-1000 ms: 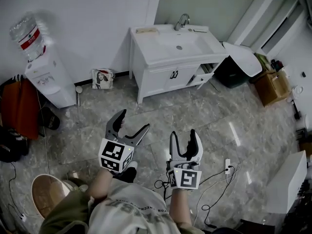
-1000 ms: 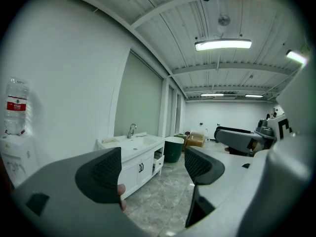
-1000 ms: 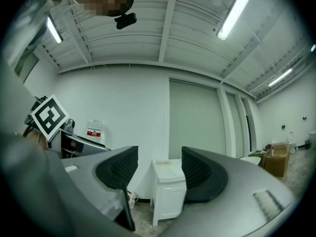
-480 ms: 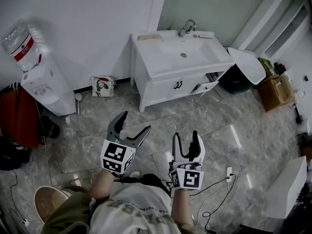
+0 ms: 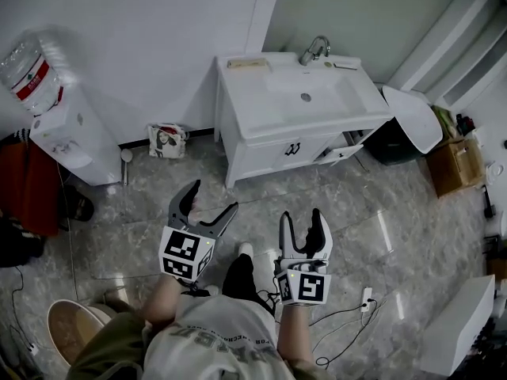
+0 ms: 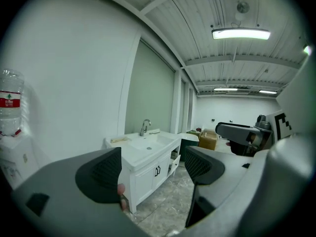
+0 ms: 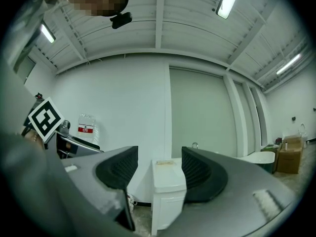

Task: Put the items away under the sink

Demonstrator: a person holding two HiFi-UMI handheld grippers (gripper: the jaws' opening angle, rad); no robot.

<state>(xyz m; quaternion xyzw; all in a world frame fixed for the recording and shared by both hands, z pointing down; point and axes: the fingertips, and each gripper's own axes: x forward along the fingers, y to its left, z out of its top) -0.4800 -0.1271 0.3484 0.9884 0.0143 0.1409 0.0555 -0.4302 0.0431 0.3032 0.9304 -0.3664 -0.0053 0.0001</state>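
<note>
- Sink cabinet (image 5: 277, 137) stands against the wall; front doors closed, a drawer at its right end ajar; open floor (image 5: 348, 204) before it;
- Left gripper (image 5: 214, 198): jaws wide, empty;
- Right gripper (image 5: 300, 217): jaws narrower, empty.

The sink cabinet (image 5: 301, 125) stands against the wall (image 5: 158, 38) ahead of the left gripper (image 5: 214, 196) and right gripper (image 5: 300, 214), with the water dispenser (image 5: 67, 137) off to their left and a cardboard box (image 5: 451, 165) to their right.

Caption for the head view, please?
Left tool and right tool, both open and empty, held facing a white sink cabinet.
</note>
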